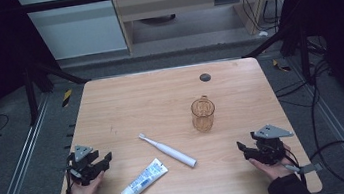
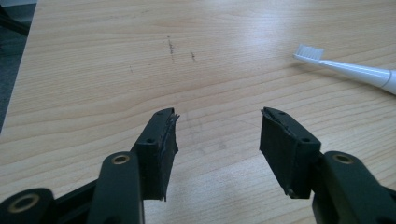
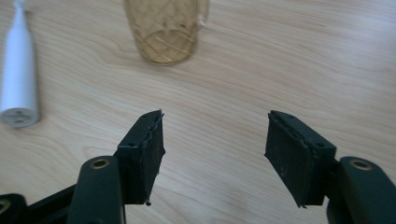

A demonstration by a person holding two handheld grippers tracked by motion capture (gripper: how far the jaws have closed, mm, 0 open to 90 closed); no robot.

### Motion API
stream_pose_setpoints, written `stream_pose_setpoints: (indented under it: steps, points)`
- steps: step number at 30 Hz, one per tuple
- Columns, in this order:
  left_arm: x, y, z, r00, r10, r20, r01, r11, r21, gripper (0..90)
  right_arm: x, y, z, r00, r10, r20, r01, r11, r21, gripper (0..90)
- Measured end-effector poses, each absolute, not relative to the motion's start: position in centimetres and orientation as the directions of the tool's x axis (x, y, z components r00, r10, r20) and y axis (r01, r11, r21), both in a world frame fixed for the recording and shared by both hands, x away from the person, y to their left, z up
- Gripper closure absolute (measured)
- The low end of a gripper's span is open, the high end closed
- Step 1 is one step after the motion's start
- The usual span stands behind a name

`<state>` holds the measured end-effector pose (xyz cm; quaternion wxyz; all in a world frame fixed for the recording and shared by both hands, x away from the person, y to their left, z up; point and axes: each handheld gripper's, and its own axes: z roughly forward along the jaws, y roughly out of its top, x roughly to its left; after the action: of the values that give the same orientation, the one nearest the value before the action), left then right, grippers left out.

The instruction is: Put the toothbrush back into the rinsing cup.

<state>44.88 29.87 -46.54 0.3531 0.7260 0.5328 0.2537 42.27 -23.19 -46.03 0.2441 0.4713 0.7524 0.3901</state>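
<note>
Left gripper (image 1: 102, 162) sits near the table's (image 1: 110, 100) front-left corner, jaws apart w/ nothing btwn them, only bare wood in the gap in the left gripper view. Right gripper (image 1: 242, 149) sits near the front-right corner, jaws likewise spread & empty. Both held by hands coming in over the front edge.

Btwn the two, three things: toothbrush (image 1: 168, 150) lies flat, diagonal, bristle head toward the left-rear, thick handle end toward the right-front, approx centre-front of the table. Toothpaste tube (image 1: 143, 180) lies flat just beside it on the front-left side, apart from it by a small gap, close to the front edge. Amber see-through cup (image 1: 203, 114) stands upright, behind & right of the brush, well apart from the right gripper.

Open room: wide bare wood ahead of the left gripper up to the rear edge; brush head off to its right. Bare strip btwn right gripper & cup, right edge close by. Small dark round disc (image 1: 205, 77) near the rear edge, well clear of everything
</note>
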Motion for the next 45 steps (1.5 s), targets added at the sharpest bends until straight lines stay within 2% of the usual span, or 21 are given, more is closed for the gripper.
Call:
stream_pose_setpoints:
  steps: [7,18,29,45]
  points:
    - [44.7,29.9,-46.4,0.296,0.955,-0.011,0.589,-0.174,0.789,41.9,43.0,-19.5,-44.4,-0.548,0.836,-0.017,0.497,0.342,0.798,43.1]
    - [44.6,29.6,-46.2,0.302,0.953,0.008,0.592,-0.194,0.782,38.8,44.2,-14.4,-43.6,-0.655,0.756,-0.002,0.489,0.427,0.761,50.8]
    - [44.5,29.6,-46.0,0.295,0.955,0.016,0.600,-0.198,0.775,39.6,44.4,-11.8,-45.4,-0.700,0.713,0.031,0.496,0.455,0.739,55.6]
    - [44.5,29.5,-46.0,0.298,0.955,0.013,0.601,-0.198,0.774,40.6,44.6,-8.7,-47.1,-0.733,0.677,0.064,0.511,0.487,0.708,56.1]
